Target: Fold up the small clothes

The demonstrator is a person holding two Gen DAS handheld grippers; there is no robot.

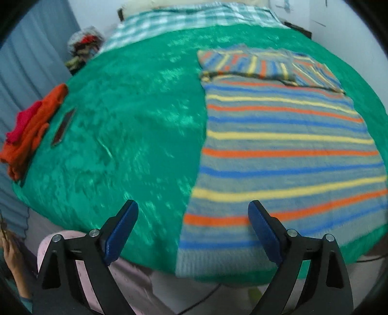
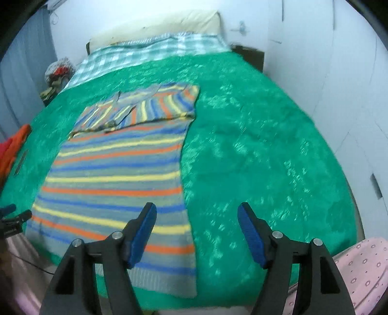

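A striped knit sweater in grey, blue, yellow and orange lies flat on the green bedspread, its sleeves folded across the far end. Its grey hem sits at the bed's near edge. My left gripper is open and empty, above the sweater's near left corner. In the right wrist view the sweater lies left of centre on the green bedspread. My right gripper is open and empty, above the sweater's near right edge. The left gripper's tip shows at the far left.
A pile of orange and red clothes and a dark flat object lie at the bed's left edge. A checked sheet and a pillow lie at the far end. A bag of clothes sits beyond the bed. A wall runs along the right side.
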